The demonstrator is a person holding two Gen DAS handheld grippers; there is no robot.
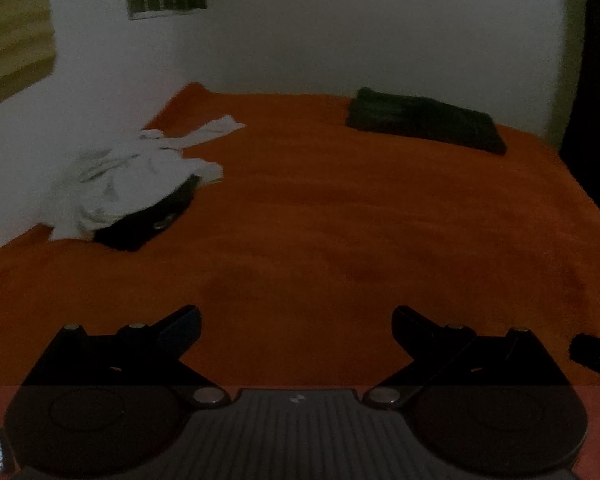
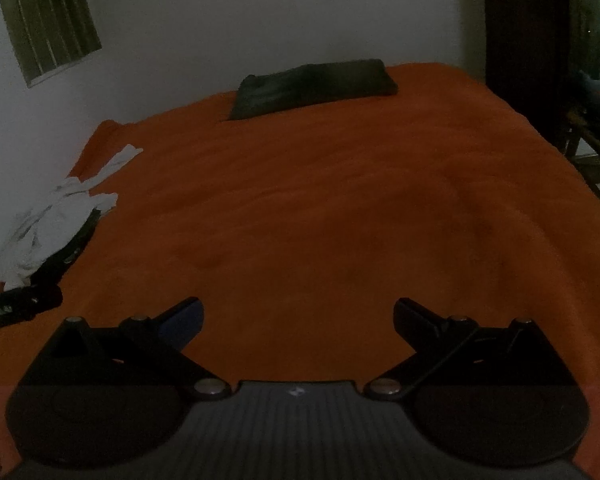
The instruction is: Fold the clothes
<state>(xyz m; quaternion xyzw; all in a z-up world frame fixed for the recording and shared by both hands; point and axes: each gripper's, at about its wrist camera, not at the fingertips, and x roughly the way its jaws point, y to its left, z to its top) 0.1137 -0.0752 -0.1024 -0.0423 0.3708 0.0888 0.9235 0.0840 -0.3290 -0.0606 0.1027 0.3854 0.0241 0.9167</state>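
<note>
Dim room. Left gripper (image 1: 296,322) hangs low over the orange bedspread (image 1: 340,232), jaws spread wide, nothing between them. Right gripper (image 2: 298,316) same: jaws wide apart, empty, only blanket in the gap.

Crumpled white garment (image 1: 128,176) lies well ahead of the left jaws and off to their left, against the wall (image 1: 340,32). It sits partly on top of a black garment (image 1: 148,224), which pokes out on the near side. A white sleeve or strip trails away toward the far edge of the bed. From the right wrist view the same white garment (image 2: 48,228) is far left of the jaws, black garment (image 2: 72,248) under its edge.

Folded dark cloth (image 1: 424,124) rests flat at the far end of the bed, ahead and right of the left jaws; almost straight ahead of the right jaws (image 2: 312,86), well apart from both.

Barred window (image 2: 48,16) on the wall, upper left. Dark item at the left view's right edge, too dim to identify.
</note>
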